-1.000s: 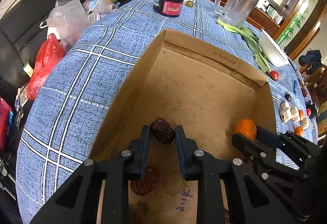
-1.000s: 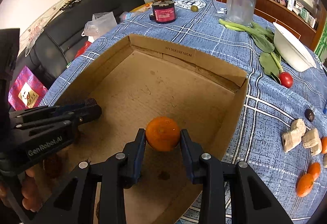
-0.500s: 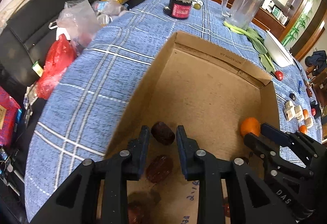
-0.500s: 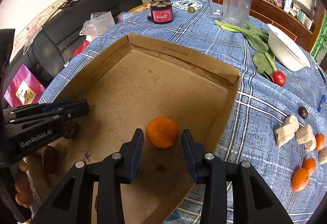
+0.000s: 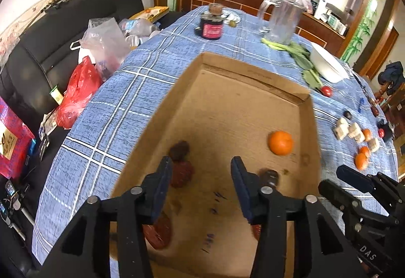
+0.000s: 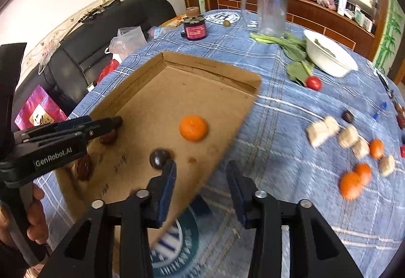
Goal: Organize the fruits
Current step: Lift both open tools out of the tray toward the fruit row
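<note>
A cardboard box (image 6: 202, 90) lies on the table (image 6: 291, 126), and inside it an orange (image 6: 193, 128) sits toward the box's 3 o'clock wall. From the orange, a dark fruit (image 6: 159, 158) lies at about 7 o'clock — two more, one (image 5: 179, 150) touching the other (image 5: 181, 173), rest by the 9 o'clock wall. Outside the box, at its 3 o'clock, small oranges (image 6: 354, 181) lie among pale chunks (image 6: 322, 131). At 12 o'clock stand a jar (image 6: 195, 28) and a pitcher (image 6: 272, 12), with a bowl (image 6: 329, 57) at 2 o'clock beside leafy greens (image 6: 293, 50).
</note>
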Available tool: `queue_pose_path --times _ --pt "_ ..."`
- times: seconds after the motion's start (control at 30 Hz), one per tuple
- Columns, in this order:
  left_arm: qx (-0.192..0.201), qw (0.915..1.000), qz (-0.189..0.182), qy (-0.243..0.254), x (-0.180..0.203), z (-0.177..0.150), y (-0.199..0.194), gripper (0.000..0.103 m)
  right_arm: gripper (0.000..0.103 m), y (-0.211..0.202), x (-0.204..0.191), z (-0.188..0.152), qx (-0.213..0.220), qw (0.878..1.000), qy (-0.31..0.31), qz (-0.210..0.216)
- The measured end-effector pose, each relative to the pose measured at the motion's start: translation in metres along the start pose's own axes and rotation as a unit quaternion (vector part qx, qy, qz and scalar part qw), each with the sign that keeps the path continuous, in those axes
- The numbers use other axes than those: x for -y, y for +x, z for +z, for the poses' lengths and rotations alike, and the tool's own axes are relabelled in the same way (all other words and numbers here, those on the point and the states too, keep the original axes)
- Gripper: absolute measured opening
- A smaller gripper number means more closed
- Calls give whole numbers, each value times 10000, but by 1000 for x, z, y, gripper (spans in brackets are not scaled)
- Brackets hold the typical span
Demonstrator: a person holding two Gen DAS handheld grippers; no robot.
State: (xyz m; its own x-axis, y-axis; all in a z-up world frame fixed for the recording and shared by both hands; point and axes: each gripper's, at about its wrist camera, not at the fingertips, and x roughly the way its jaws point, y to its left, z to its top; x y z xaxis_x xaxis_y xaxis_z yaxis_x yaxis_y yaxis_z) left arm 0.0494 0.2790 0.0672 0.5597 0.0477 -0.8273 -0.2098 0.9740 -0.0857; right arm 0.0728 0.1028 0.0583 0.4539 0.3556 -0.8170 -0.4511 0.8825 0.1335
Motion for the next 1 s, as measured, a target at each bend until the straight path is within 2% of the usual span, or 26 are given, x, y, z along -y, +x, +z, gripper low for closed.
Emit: queue_pose_path --times 0.3,0.5,0.63,0.8,1.0 --pt "58 9987 -307 405 61 -22 -20 61 53 -36 47 -53 -50 9989 441 -135" --pt "-23 9954 -483 830 111 -35 -21 63 53 -58 97 -93 -83 9950 927 -357" --pt "-119 9927 -565 1059 143 -42 -18 64 52 -72 136 -106 -8 9904 1279 -530" --pt "-212 9900 -591 1261 172 -50 -14 64 52 -83 182 -104 140 9851 1571 -690" --pt "-407 9874 -559 1421 196 -59 -4 64 52 -67 216 -70 279 9858 1485 -727"
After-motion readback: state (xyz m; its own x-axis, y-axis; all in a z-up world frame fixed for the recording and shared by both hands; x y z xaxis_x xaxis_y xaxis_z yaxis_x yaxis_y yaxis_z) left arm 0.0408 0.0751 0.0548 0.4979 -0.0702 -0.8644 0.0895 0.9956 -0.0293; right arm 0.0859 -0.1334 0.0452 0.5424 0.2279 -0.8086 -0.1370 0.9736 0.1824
